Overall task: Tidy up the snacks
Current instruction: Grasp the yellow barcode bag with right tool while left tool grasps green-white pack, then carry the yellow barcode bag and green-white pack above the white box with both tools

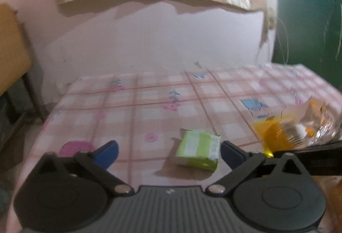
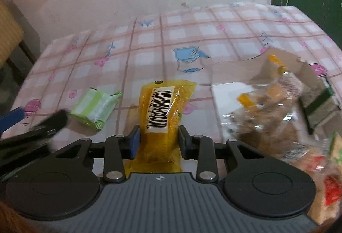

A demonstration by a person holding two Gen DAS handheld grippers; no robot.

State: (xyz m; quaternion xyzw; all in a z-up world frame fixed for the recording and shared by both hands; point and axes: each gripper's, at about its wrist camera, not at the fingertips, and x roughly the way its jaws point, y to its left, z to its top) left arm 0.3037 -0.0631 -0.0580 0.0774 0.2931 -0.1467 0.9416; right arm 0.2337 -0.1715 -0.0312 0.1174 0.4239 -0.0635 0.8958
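R gripper (image 2: 158,141) clamps yellow packet (image 2: 165,109) mid-body for carrying toward box (image 2: 230,70) by tabletop's right edge; L gripper (image 1: 168,152) spread wide, nearing green packet (image 1: 198,152).

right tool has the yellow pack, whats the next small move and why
Probably carry the yellow pack right, toward the cardboard box where other snacks sit. The right tool is shut on it, so the grasp looks done. The left tool is open near the green pack, which lies loose on the table.
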